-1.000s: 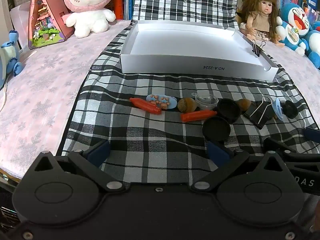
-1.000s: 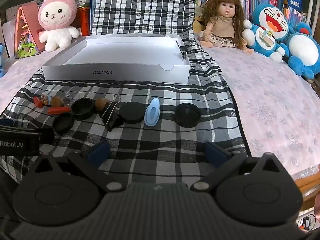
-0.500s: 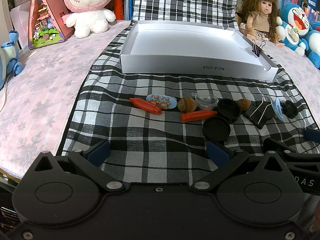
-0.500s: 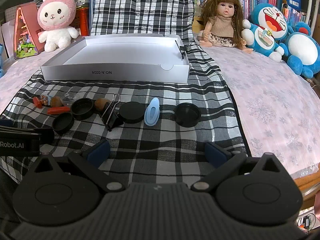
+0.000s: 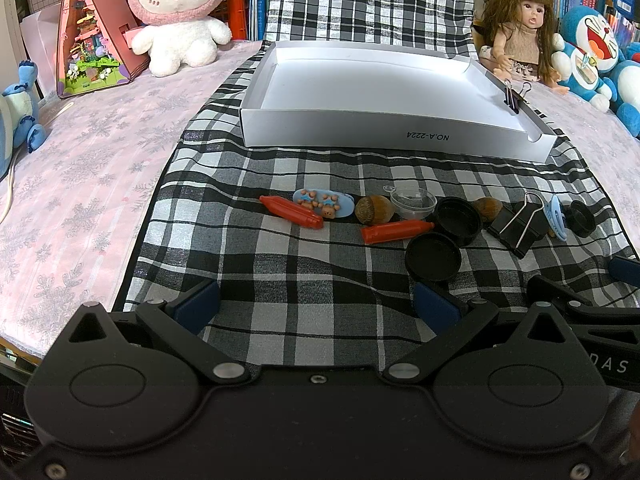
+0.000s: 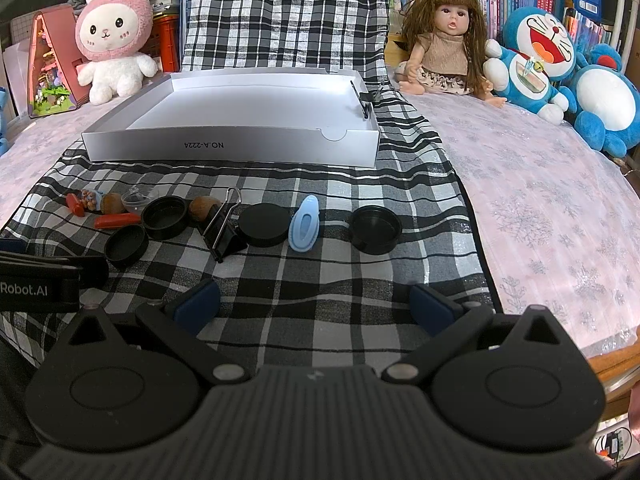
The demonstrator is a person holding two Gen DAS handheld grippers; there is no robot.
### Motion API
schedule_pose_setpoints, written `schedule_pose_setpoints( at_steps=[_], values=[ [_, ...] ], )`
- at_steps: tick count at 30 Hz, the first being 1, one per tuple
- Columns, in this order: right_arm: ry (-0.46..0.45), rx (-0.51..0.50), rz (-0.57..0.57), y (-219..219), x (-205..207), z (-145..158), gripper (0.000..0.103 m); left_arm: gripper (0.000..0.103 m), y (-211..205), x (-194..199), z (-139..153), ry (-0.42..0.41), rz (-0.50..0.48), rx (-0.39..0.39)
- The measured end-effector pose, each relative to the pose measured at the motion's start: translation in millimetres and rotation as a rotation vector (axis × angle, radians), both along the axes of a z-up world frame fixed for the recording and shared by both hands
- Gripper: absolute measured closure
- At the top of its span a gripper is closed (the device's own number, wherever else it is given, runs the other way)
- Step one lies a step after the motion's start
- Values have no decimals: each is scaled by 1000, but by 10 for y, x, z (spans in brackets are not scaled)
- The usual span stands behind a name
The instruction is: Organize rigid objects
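A row of small objects lies on the checked cloth (image 5: 304, 264) before an empty white box (image 5: 372, 132): two red crayon-shaped pieces (image 5: 291, 212) (image 5: 396, 232), a blue bear-print clip (image 5: 324, 203), an acorn (image 5: 374, 209), a clear cup (image 5: 412, 202), black lids (image 5: 433, 256) (image 6: 375, 229), a black binder clip (image 6: 222, 230), a light blue hair clip (image 6: 304, 228). My left gripper (image 5: 316, 306) is open near the cloth's front edge, nothing between its fingers. My right gripper (image 6: 316, 304) is open too, short of the hair clip.
A small binder clip (image 5: 512, 96) is clamped on the box's right wall. A pink-hooded rabbit plush (image 5: 176, 12), a pink toy house (image 5: 92, 56), a doll (image 6: 444, 40) and blue cat plushes (image 6: 536, 60) stand around the back. Bookshelves rise behind them.
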State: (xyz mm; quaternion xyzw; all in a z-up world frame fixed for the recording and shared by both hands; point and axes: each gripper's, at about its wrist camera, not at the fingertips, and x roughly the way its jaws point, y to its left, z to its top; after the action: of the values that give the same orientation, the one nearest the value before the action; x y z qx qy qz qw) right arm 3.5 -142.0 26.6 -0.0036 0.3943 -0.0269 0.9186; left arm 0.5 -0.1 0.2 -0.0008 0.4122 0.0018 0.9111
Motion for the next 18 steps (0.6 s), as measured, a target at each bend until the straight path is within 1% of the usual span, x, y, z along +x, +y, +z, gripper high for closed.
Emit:
schedule_pose_setpoints(
  at_steps=[18],
  values=[
    [-4,-1,0,2,-11,-8,0,0,-1,-1,0,0,1,0]
  ],
)
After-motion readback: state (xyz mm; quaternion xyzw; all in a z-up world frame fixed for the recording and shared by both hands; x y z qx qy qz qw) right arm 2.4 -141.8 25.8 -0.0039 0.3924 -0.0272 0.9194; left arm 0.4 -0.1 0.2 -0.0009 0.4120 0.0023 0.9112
